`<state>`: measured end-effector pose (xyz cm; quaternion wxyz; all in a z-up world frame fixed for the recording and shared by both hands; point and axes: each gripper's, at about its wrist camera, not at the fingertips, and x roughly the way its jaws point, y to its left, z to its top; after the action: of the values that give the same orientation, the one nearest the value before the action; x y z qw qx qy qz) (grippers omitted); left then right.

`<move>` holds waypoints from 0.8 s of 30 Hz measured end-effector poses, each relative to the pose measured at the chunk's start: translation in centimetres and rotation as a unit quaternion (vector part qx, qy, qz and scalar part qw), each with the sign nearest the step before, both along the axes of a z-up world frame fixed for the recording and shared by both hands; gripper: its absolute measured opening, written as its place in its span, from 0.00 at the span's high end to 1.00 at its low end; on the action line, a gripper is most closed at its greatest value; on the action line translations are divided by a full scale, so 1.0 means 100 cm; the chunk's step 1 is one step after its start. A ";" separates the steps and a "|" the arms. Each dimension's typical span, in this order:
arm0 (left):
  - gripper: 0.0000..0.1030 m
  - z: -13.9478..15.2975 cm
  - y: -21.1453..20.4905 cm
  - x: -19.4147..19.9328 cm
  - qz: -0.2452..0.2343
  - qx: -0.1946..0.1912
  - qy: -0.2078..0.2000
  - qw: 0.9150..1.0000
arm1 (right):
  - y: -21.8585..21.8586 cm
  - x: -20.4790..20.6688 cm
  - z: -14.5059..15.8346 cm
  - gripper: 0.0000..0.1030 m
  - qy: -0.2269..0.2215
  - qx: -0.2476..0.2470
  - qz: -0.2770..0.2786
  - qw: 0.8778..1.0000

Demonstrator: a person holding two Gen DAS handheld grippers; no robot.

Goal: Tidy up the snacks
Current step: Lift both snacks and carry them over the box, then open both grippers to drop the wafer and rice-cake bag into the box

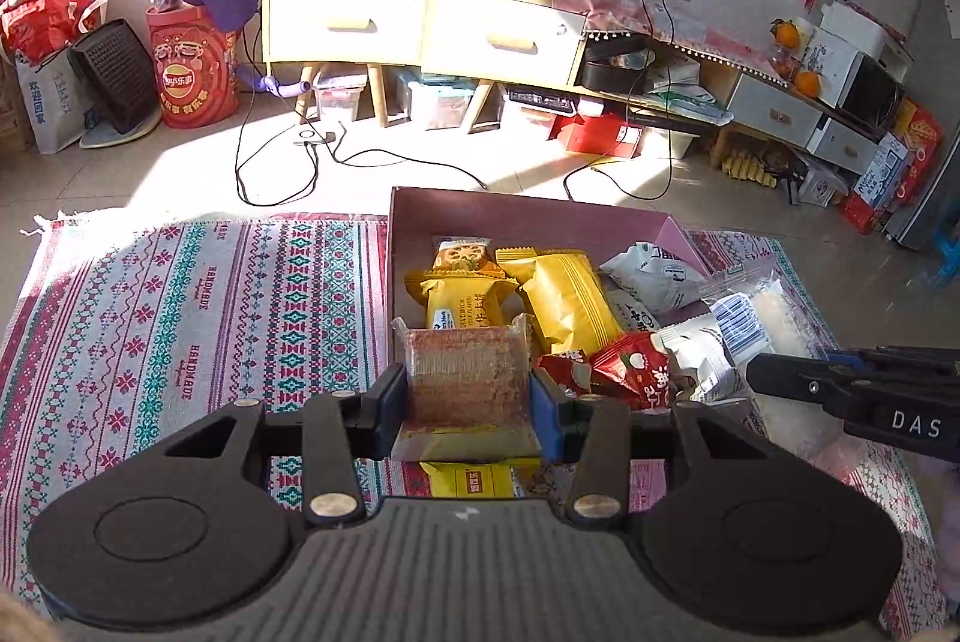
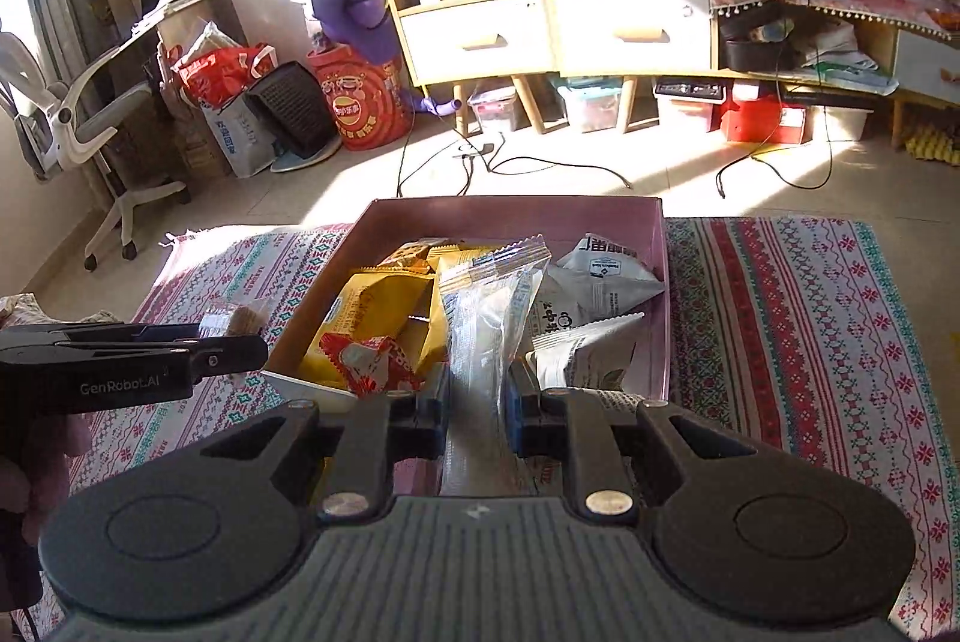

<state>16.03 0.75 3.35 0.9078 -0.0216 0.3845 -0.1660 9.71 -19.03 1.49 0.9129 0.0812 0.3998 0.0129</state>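
Patterned rug [image 1: 180, 318] at left, bare of snacks. Left gripper [image 1: 470, 402] clenched on a clear-wrapped square cake [image 1: 465, 378], held above the near left edge of the pink box [image 1: 528, 210]; likely light and crumbly, so the side grip suits it, with gentle pressure. Inside the box, going right: three yellow packets [image 1: 564, 300] (a fourth yellow one shows beneath the left gripper), two red triangular packets [image 1: 630, 369], and about three white pouches [image 1: 657, 276], all soft film, probably slippery, best pinched at a crimped seam. Right gripper [image 2: 478, 402] clamped tight on a long clear sachet [image 2: 489, 318], floppy and thin, standing over the box's near side. Counts are approximate; packets overlap.
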 end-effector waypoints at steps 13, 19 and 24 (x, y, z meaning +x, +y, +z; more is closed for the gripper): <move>0.52 -0.018 -0.034 0.029 -0.021 -0.011 -0.020 1.000 | -0.020 0.030 -0.014 0.84 0.000 0.045 -0.052 0.998; 0.47 -0.026 -0.037 0.030 -0.022 -0.002 -0.035 0.999 | -0.023 0.037 -0.017 0.79 -0.007 0.045 -0.057 0.997; 0.35 -0.026 -0.036 0.031 -0.020 0.003 -0.035 0.999 | -0.029 0.035 -0.015 0.63 -0.006 0.067 -0.063 0.996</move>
<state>19.11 -2.84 0.79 0.9171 -0.0055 0.3536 -0.1839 13.19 -21.94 0.02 0.9066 0.1670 0.3871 -0.0171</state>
